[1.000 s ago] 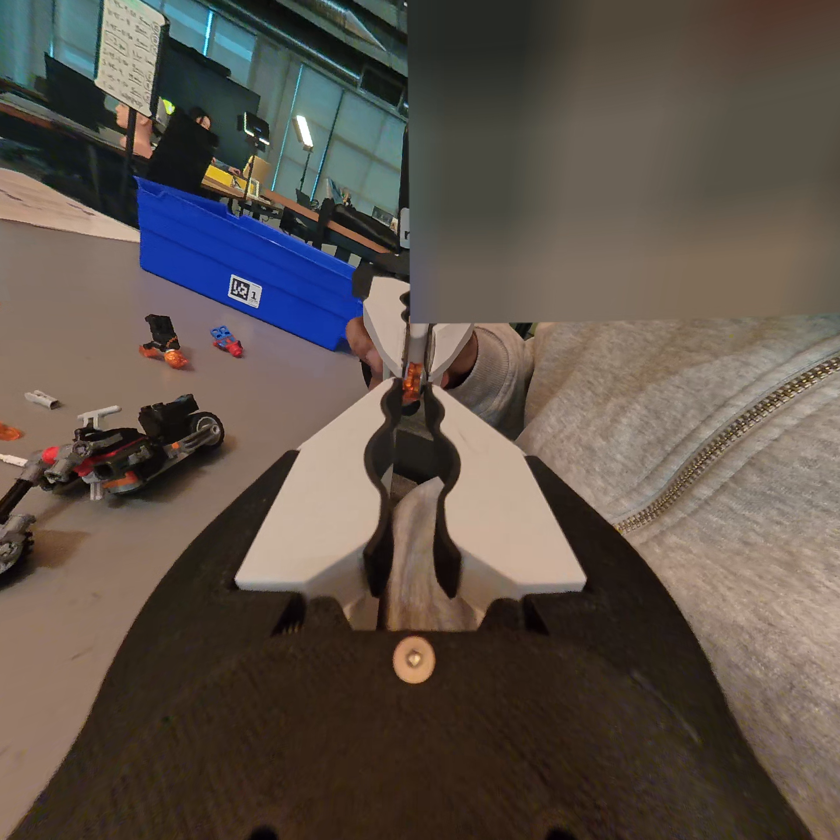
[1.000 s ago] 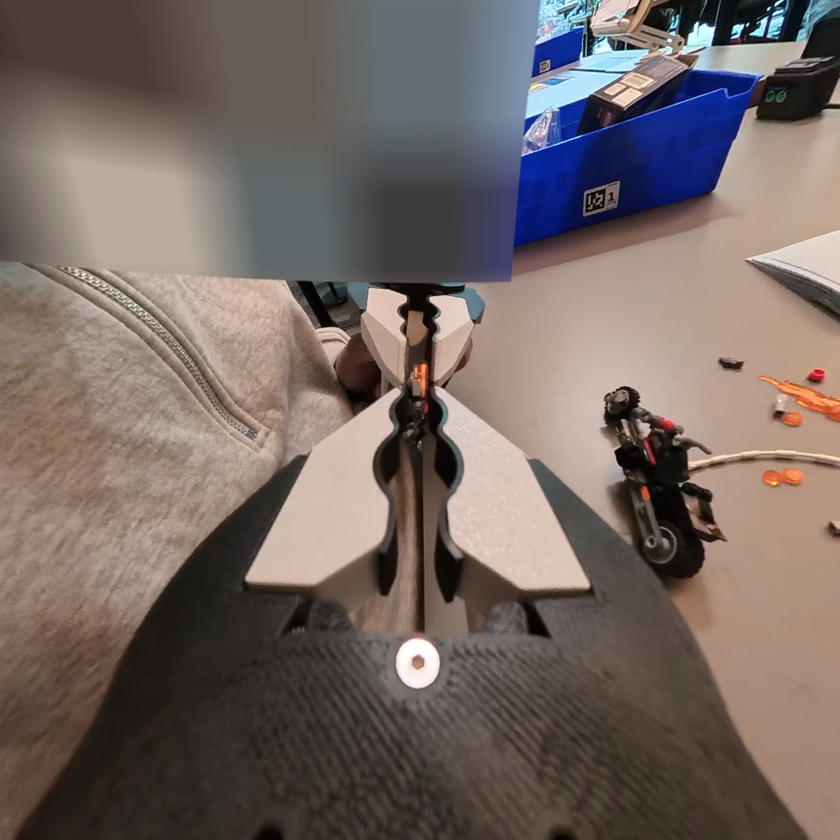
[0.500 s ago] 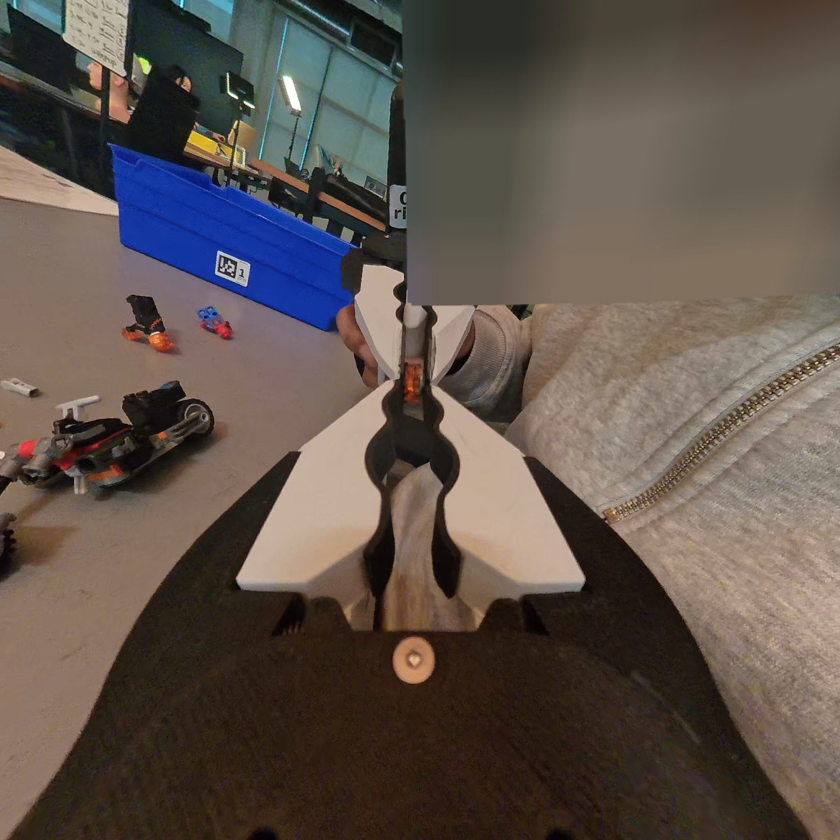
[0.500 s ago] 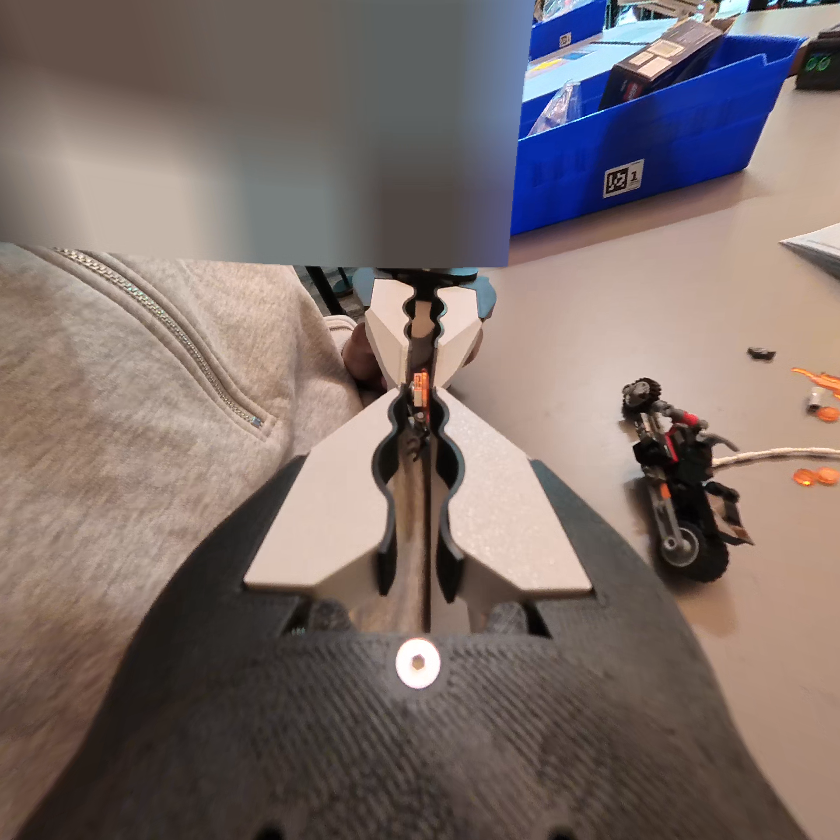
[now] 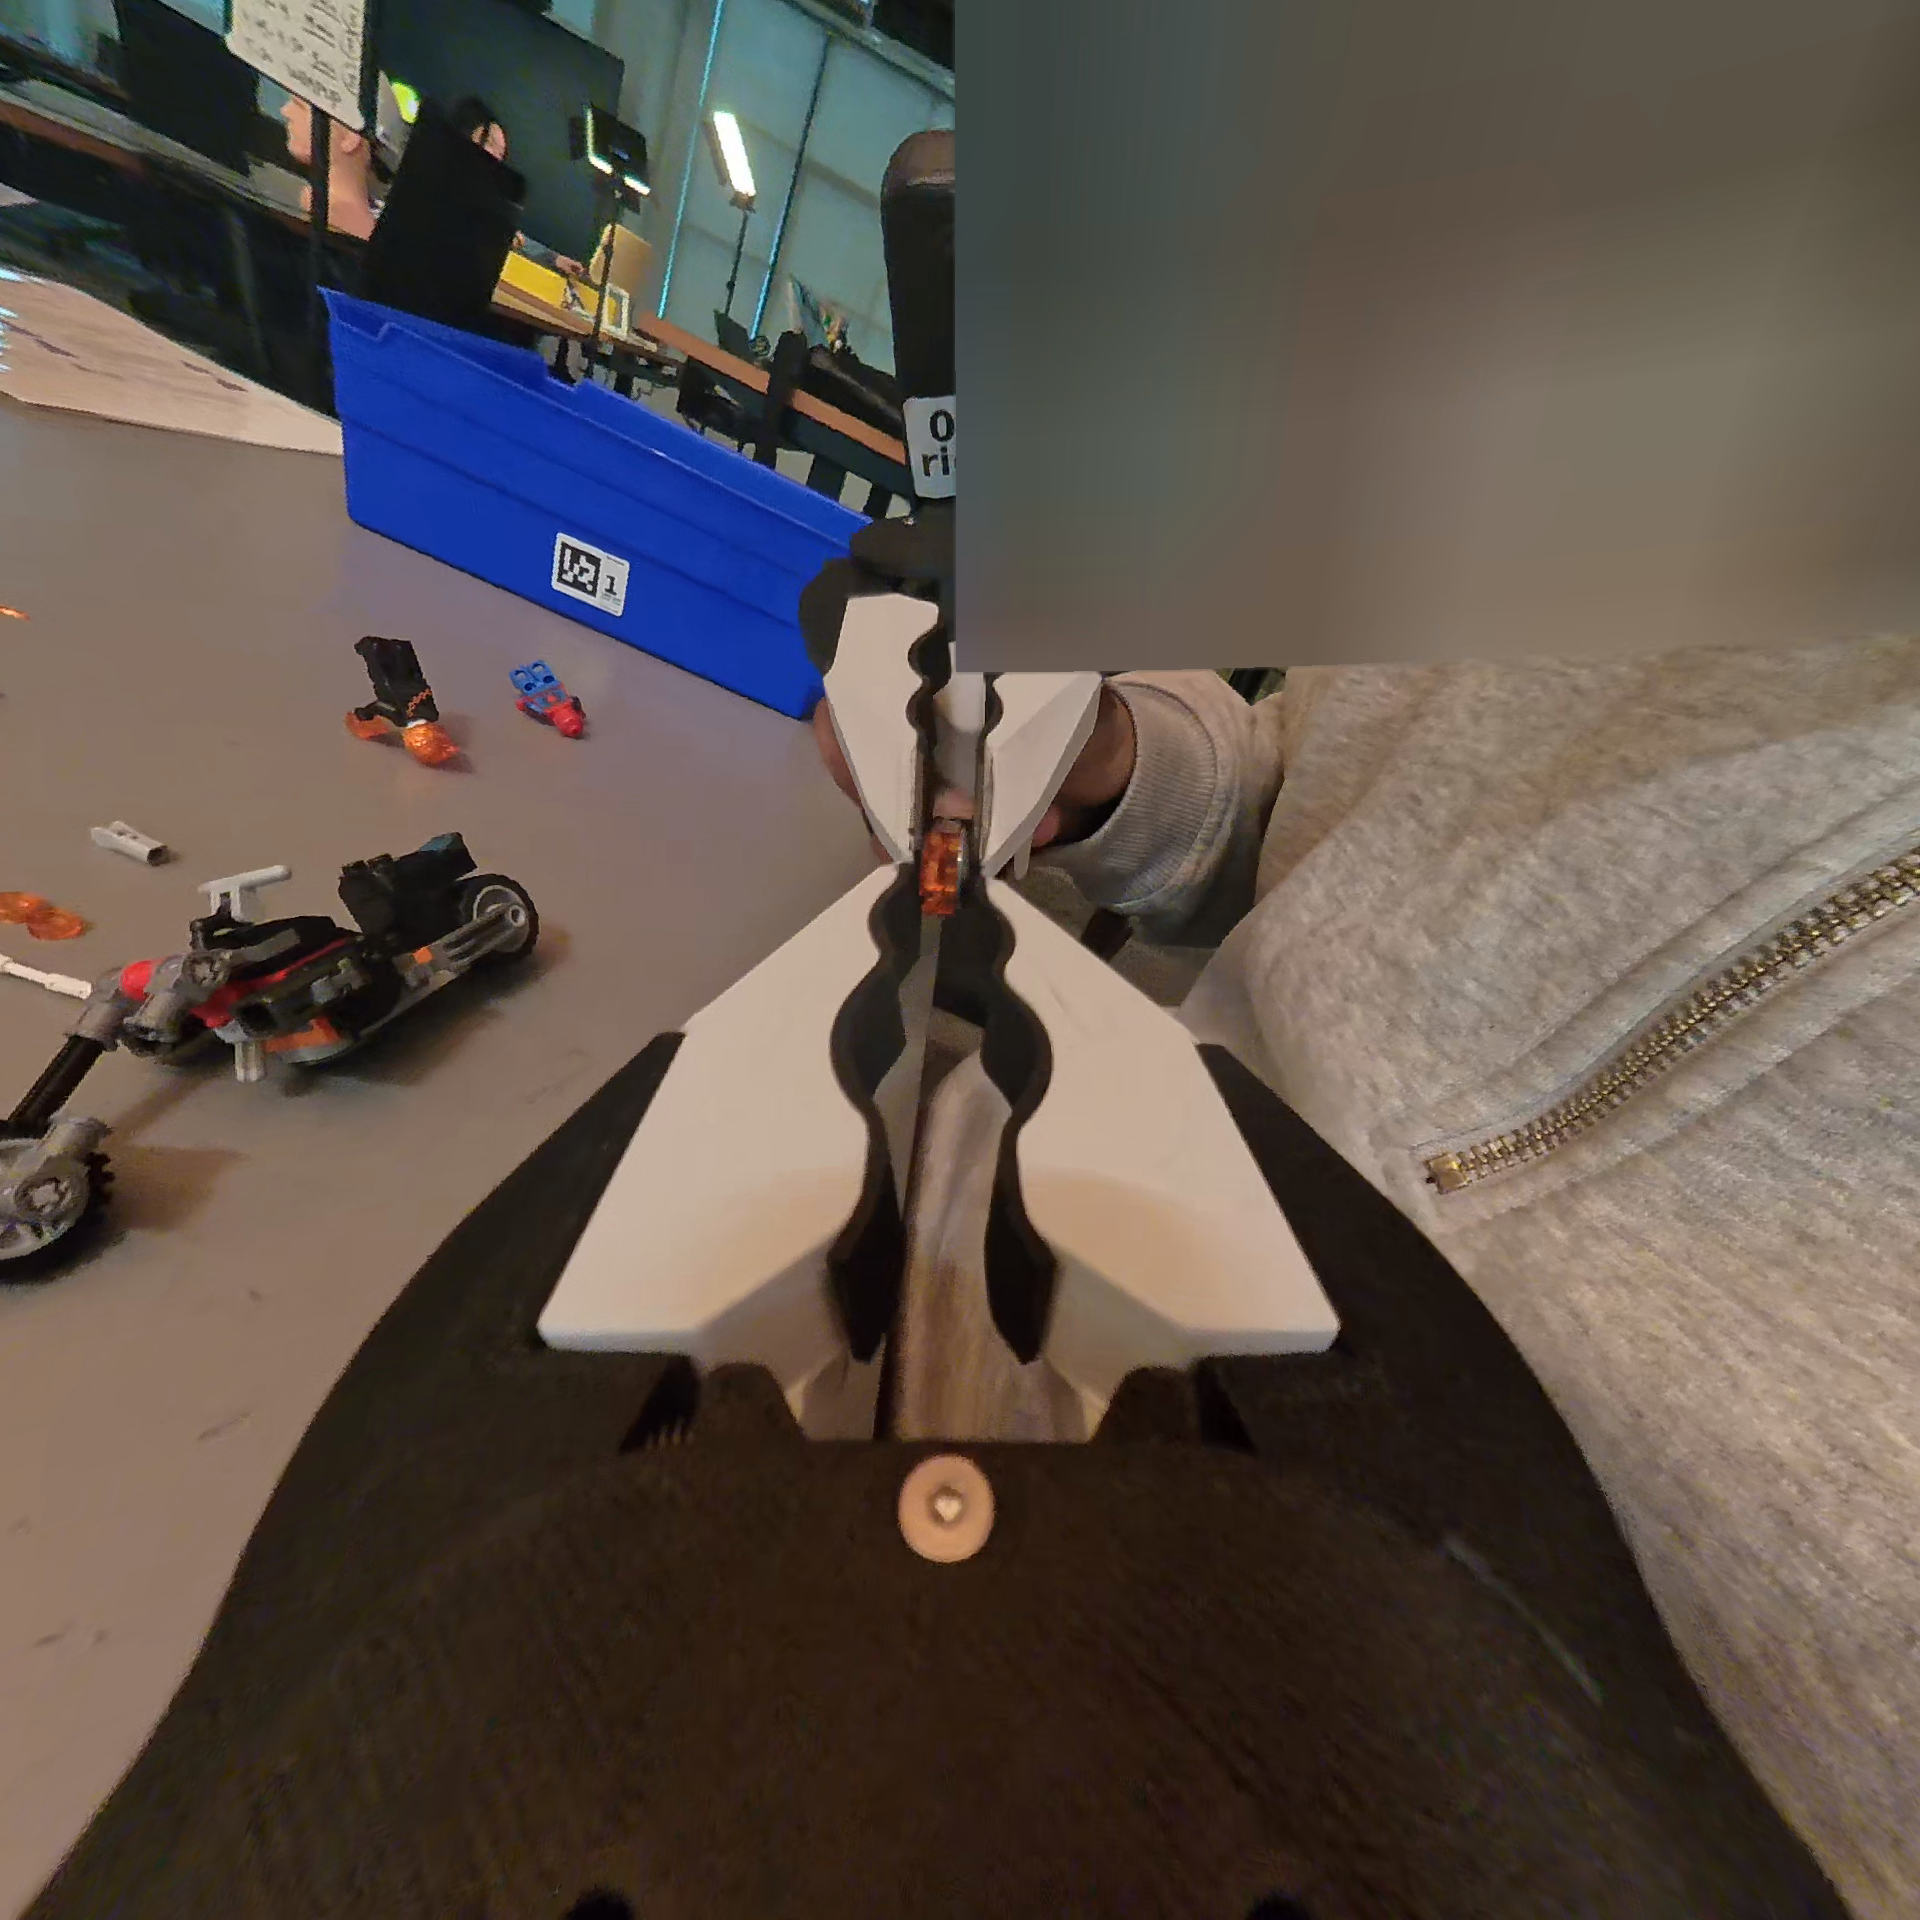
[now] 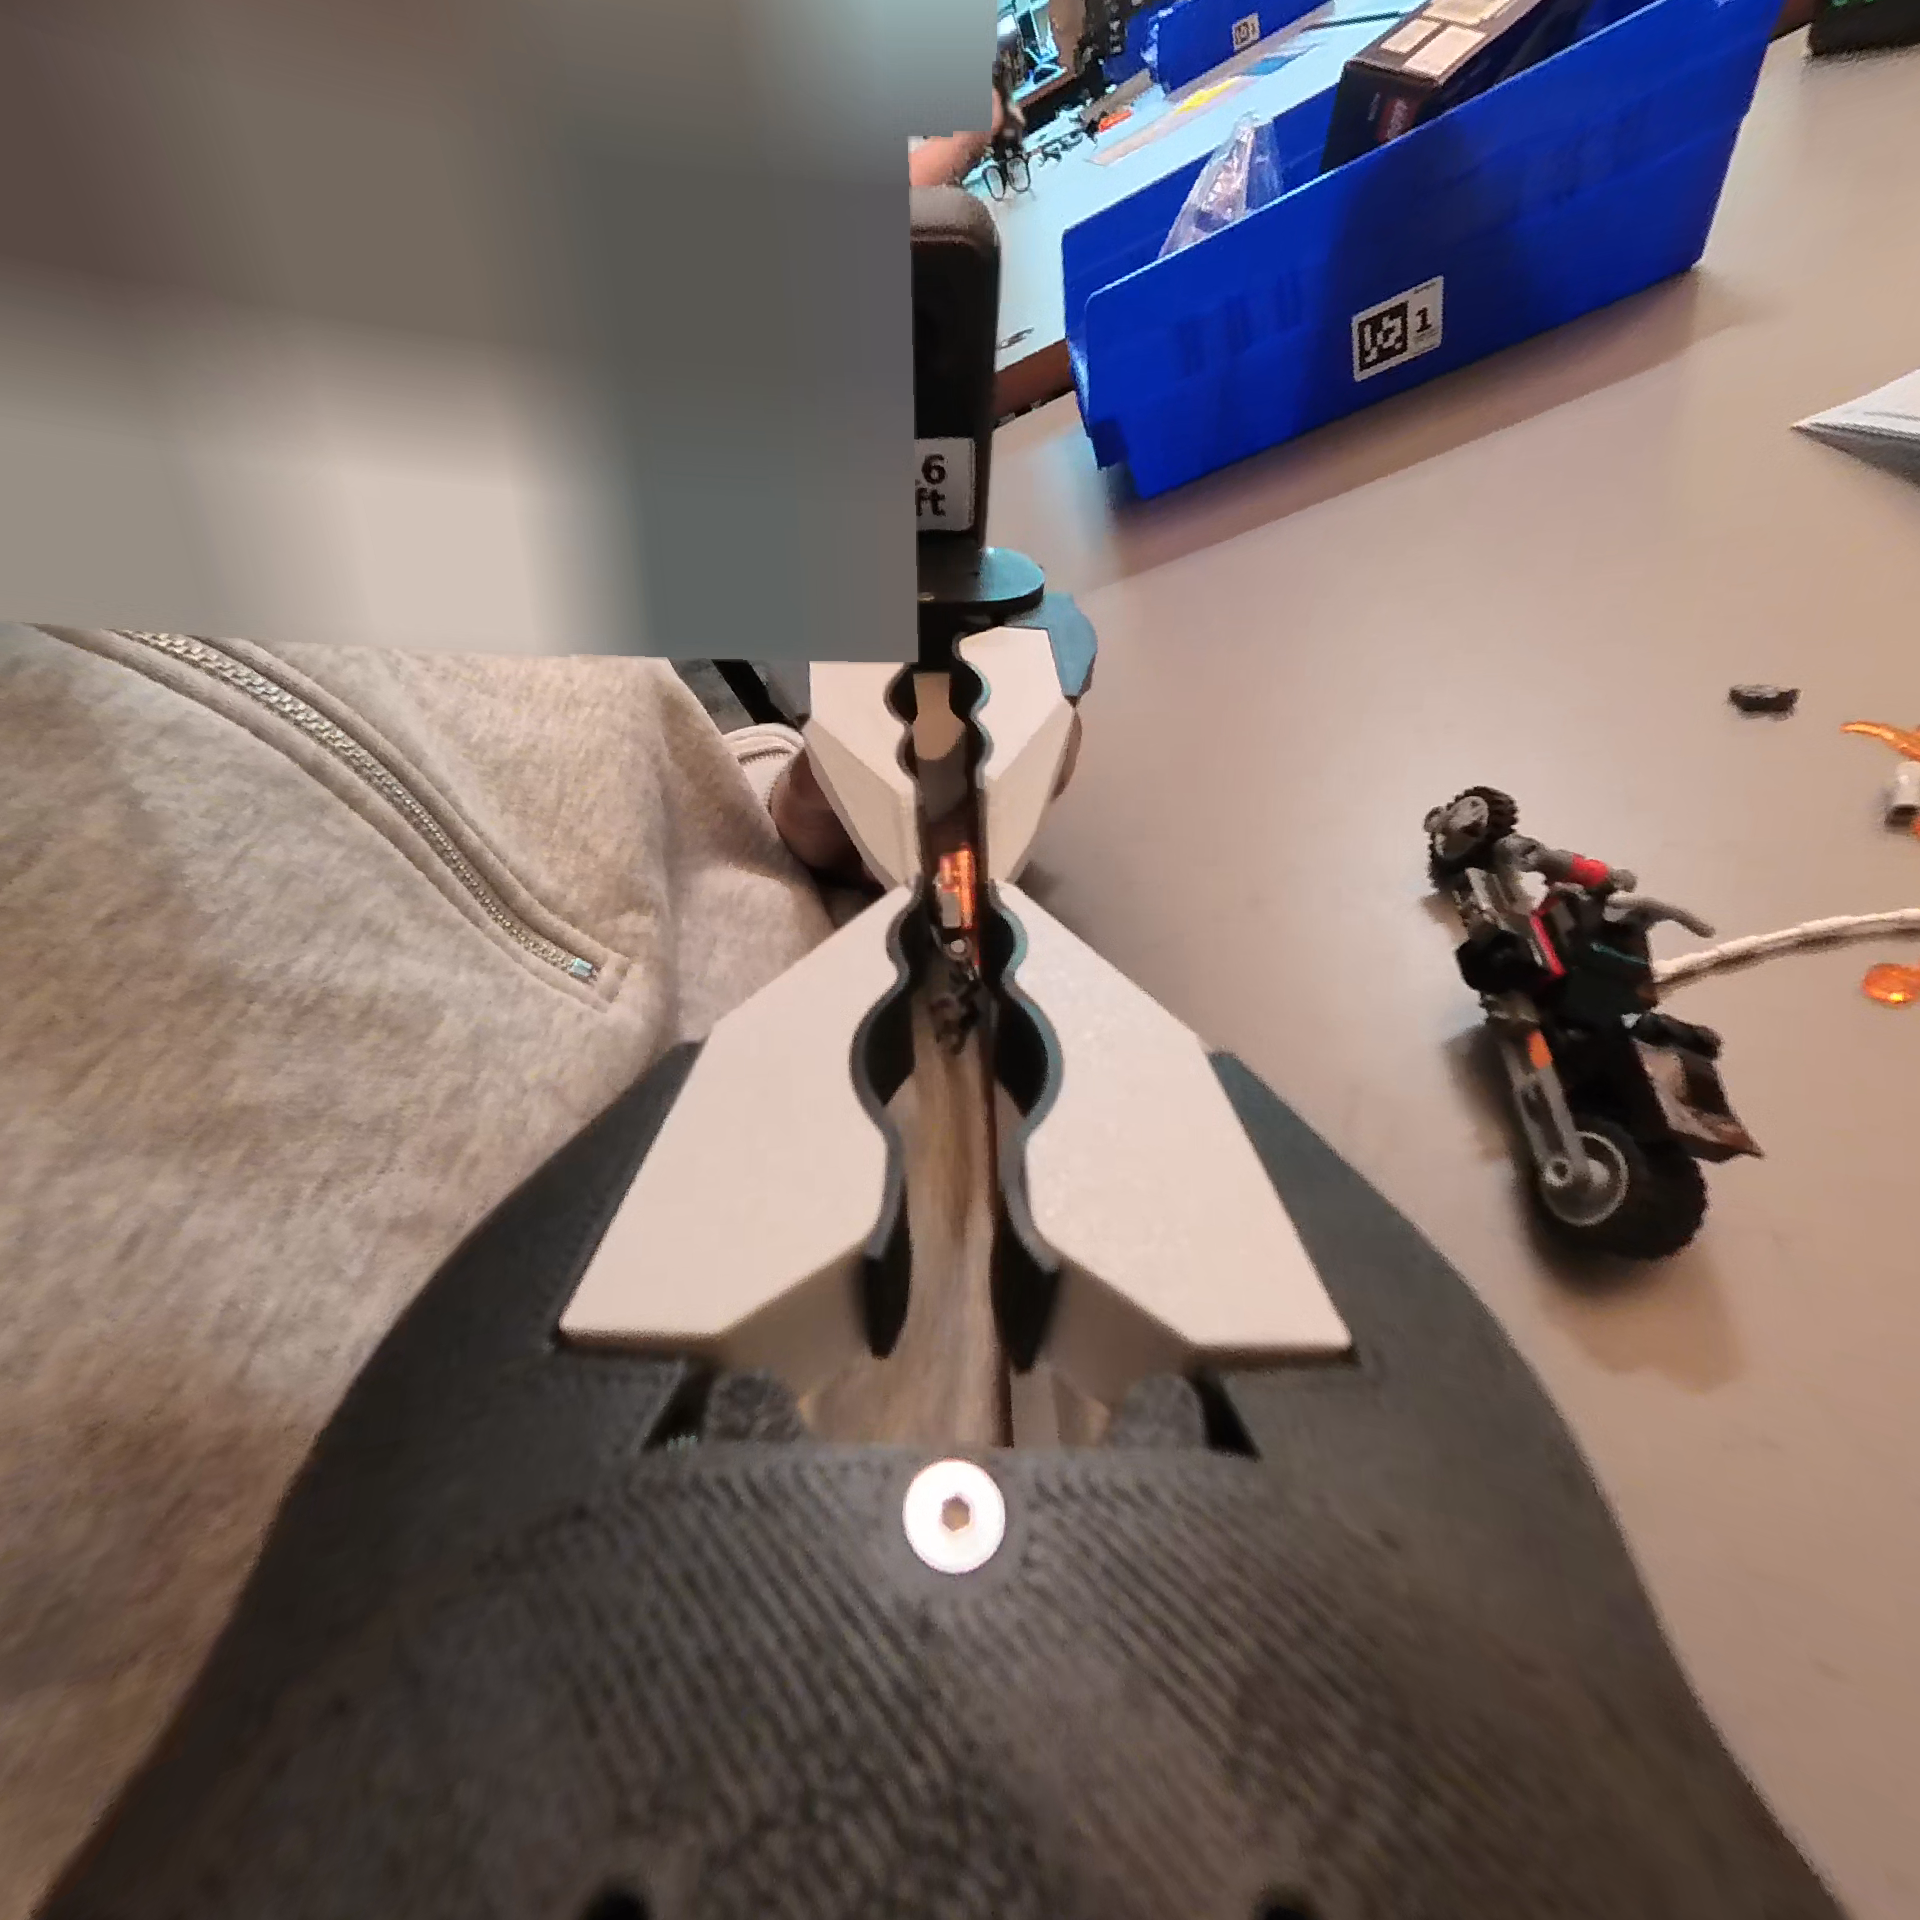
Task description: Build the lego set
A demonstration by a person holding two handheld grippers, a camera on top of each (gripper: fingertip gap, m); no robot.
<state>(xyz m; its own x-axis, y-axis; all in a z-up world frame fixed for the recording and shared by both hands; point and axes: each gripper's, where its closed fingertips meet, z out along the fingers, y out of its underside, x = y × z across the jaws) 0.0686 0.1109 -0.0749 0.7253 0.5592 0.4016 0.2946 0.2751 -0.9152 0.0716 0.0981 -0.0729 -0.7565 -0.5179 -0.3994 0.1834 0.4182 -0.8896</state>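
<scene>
Here we hold the two grippers tip to tip in front of our grey zipped sweatshirt [image 5: 1558, 1039], above the near edge of the grey table [image 5: 312, 1351]. Our left gripper [image 5: 940, 894] has its jaws drawn almost together, pinching a small translucent orange lego piece [image 5: 940, 878] at the very tips. Our right gripper [image 6: 951, 904] meets it from the opposite side, its jaws likewise nearly closed with the same orange piece [image 6: 956, 883] showing in the narrow gap (there is something small and dark just behind it, too tiny for us to make out). Whether both pairs of tips truly grip the piece, or only one does, we cannot tell.

The half-built black and red lego motorcycle [image 6: 1569, 1018] lies on its side on the table, well apart from both grippers. Near it we see loose parts: a black and orange sub-assembly [image 5: 395, 707], a small blue and red piece [image 5: 548, 701], a light grey connector [image 5: 130, 844], flat orange discs [image 5: 42, 914] and a white cord [image 6: 1787, 935]. Farther back stands a blue bin [image 6: 1455, 260] bearing a square marker tag.
</scene>
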